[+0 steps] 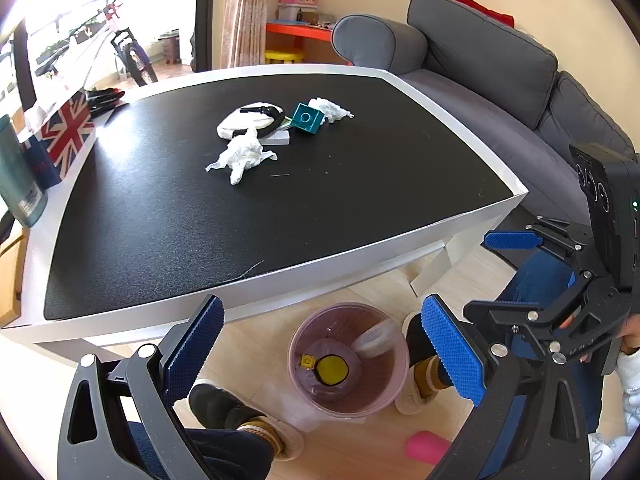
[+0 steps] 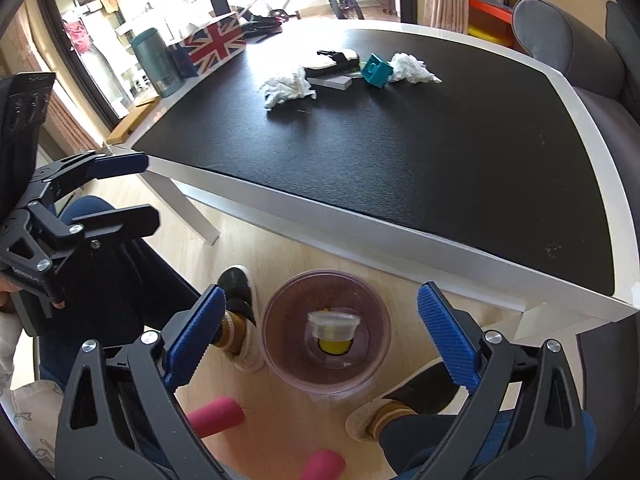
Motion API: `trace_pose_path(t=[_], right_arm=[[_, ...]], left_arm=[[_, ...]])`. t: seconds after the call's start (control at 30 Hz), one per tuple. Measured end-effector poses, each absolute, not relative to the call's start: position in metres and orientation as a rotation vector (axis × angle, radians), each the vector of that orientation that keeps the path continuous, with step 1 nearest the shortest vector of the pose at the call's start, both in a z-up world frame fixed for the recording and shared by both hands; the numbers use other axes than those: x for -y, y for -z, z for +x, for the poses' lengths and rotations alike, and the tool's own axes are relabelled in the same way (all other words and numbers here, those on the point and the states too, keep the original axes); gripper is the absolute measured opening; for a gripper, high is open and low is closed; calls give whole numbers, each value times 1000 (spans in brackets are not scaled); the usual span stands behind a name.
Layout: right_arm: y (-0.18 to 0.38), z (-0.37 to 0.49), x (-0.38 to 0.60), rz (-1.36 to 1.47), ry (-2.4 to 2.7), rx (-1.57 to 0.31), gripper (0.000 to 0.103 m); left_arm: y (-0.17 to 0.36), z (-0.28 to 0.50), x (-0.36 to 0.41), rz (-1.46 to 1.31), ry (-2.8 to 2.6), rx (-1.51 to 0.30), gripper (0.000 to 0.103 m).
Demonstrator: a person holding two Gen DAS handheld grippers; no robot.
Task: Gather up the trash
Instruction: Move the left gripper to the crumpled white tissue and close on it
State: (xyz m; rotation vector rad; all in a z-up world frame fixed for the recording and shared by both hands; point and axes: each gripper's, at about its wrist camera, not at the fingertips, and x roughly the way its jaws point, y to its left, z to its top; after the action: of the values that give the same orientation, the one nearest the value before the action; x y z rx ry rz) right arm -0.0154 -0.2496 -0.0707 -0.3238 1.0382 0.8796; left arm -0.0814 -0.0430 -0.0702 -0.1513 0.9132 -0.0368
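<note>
The left tool (image 1: 322,344) is nearest, its two blue pads spread wide with nothing between them. It hangs above the pink trash bin (image 1: 348,360), which stands on the wooden floor just in front of the surface (image 1: 256,276), between the person's two feet. The right tool (image 2: 320,328) is also released, wide open and empty, and it is above the same trash bin (image 2: 326,340). A small clear plastic cup (image 2: 333,323), blurred, is inside the bin's mouth, touching neither tool, and below it on the bottom lies something yellow (image 2: 334,347). On the black top of the surface, well apart from both tools, lie two crumpled white tissues (image 1: 244,156) (image 1: 330,110), a teal toy block (image 1: 307,119) and a white pouch with a black strap (image 1: 248,120).
</note>
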Motion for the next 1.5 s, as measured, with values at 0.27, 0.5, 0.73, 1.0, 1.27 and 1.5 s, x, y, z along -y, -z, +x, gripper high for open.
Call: trace_pose_path(t=[0.27,0.5,0.73,1.0,1.27,1.5], right_arm=[[71,-10,254,-311,-852,-1046,97],[66,-8,257,-305,-839,-1041,97],[48,4,259,-288,-827,-1002,98],[25,39,247,-262,-813,-952,98],[18,69,234,-261,-811,-932,98],[16,88,221,-272,-817,-926,98]], left_arm=[[73,-80,41,-157,42,-920,95],[69,-78,43,-150,42,-911,95],[56,-68,38,-135,32,-893,95],[39,-37,22,-103,19,-865,95],[37,3,3,-101,-5,-867,95],[50,37,-13,-116,-24,-900,95]])
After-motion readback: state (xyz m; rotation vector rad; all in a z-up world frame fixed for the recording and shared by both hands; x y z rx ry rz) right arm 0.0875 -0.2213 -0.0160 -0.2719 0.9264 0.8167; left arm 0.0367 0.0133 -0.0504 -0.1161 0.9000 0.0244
